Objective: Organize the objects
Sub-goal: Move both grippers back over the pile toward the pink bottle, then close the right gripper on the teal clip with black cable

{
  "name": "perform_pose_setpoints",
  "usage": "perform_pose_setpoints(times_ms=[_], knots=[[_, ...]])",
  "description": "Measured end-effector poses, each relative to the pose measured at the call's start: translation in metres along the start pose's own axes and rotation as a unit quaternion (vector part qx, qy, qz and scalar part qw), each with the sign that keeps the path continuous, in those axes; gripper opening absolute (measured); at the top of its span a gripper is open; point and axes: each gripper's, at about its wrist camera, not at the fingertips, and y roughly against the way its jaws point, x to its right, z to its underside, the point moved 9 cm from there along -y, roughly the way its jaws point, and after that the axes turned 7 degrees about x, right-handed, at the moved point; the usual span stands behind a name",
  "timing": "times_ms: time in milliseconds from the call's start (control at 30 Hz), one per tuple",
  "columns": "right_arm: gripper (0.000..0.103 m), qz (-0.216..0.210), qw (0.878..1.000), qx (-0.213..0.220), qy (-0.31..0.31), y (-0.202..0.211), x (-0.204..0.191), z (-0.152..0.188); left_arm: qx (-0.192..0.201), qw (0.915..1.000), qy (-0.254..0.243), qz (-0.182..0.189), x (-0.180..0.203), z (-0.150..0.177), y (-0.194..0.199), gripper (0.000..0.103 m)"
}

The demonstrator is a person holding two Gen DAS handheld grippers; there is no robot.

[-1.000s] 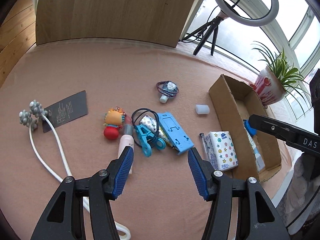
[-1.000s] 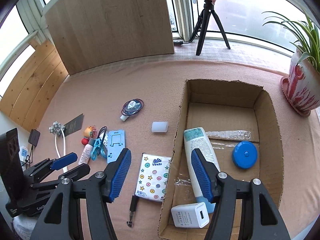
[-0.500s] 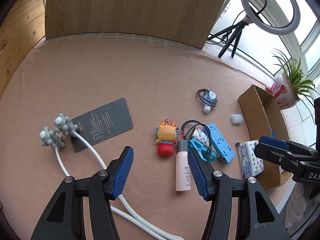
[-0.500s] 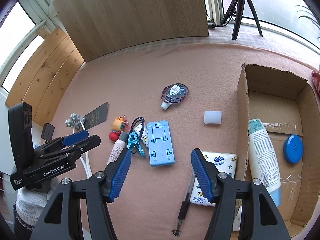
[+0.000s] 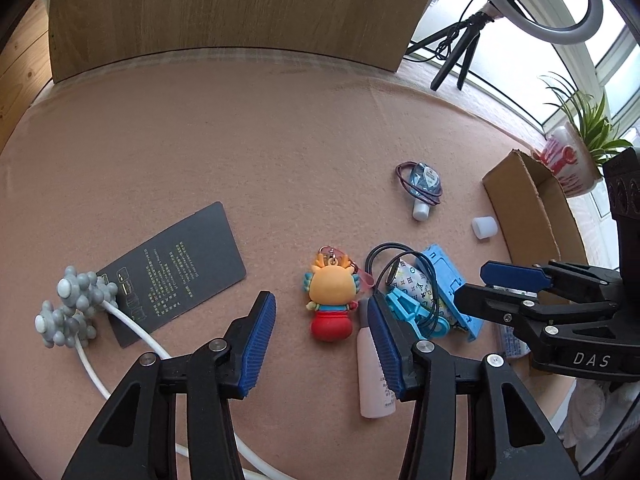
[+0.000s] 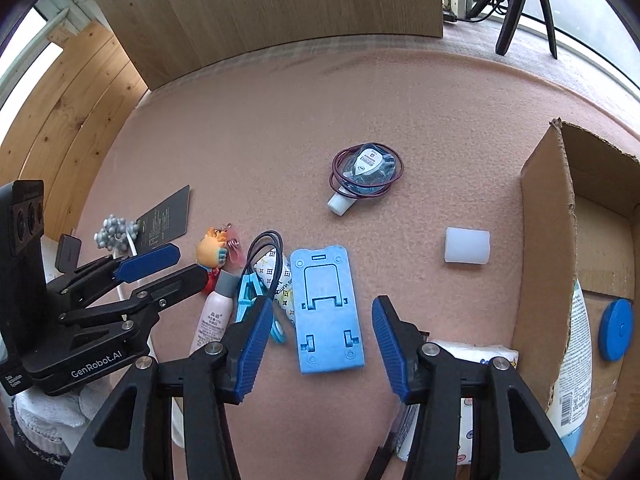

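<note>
Clutter on the pink table (image 5: 280, 128) is what's getting sorted, presumably into the cardboard box (image 5: 520, 208).

Left wrist view first. The left tongs (image 5: 318, 334) are released, nothing between the pads, though the jaws have just been closing a bit. Straight ahead of them, right in the gap, lies the orange toy keychain (image 5: 332, 300), not touched yet. The pink bottle (image 5: 372, 372) lies right by the right-hand pad, partly behind it. I'd say the toy is the pick: come straight down, centre it, and keep that pad from nudging the bottle. Off to the left are the black card (image 5: 176, 268) and the white cable with grey knobs (image 5: 76, 308). The box is far right, beyond the right tongs (image 5: 476, 286); its inside is hidden from here.

Right wrist view. The right tongs are also released and empty, jaws likewise just been closing. The blue phone stand (image 6: 326, 312) lies flat in the gap just ahead. It's wide and flat, so I'd grab it across the short sides and low. The blue clip (image 6: 250, 300) and black cord loop (image 6: 264, 256) crowd its left edge, so watch for snagging. Box to the right holds a lotion bottle (image 6: 572, 360) and a blue round disc (image 6: 616, 330). A tissue pack (image 6: 472, 360) lies outside the box, against its wall.
</note>
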Motion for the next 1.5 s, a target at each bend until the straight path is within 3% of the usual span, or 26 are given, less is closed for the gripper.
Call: perform_pose_setpoints(times_ms=[233,333,667,900,1167,1300,1367,1467,1500], knots=[[0.048,0.007,1.000,-0.010,0.000,-0.010,0.002,0.002,-0.007,0.9999,-0.013,0.004,0.004,-0.002,-0.010,0.045],[0.048,0.002,1.000,-0.028,0.003,-0.018,0.000,0.006,-0.008,0.9998,-0.019,0.001,0.005,-0.004,-0.011,0.037],[0.044,0.018,1.000,-0.021,0.005,-0.014,0.011,0.003,0.001,0.9991,-0.035,-0.025,0.000,-0.005,-0.009,0.034],[0.045,-0.032,0.999,0.015,-0.034,0.004,0.009,-0.009,0.007,0.9988,-0.025,-0.041,-0.011,-0.008,-0.007,0.034],[0.044,-0.044,0.999,-0.008,-0.012,-0.016,-0.021,-0.015,0.008,0.9990,-0.016,-0.040,-0.015,-0.007,-0.001,0.033],[0.033,-0.034,0.999,-0.008,0.003,-0.023,-0.029,-0.016,0.010,0.9992,-0.019,-0.034,-0.010,-0.009,0.003,0.050],[0.014,-0.034,0.999,-0.013,0.007,-0.024,-0.031,-0.015,0.009,0.9989,-0.027,-0.036,-0.006,-0.009,0.002,0.050],[0.004,-0.031,0.999,-0.009,0.013,-0.021,-0.034,-0.014,0.002,0.9980,-0.044,-0.044,-0.002,-0.006,-0.004,0.049],[0.004,-0.031,0.999,-0.004,0.014,-0.019,-0.036,-0.015,-0.002,0.9978,-0.046,-0.047,-0.002,-0.004,-0.006,0.042]])
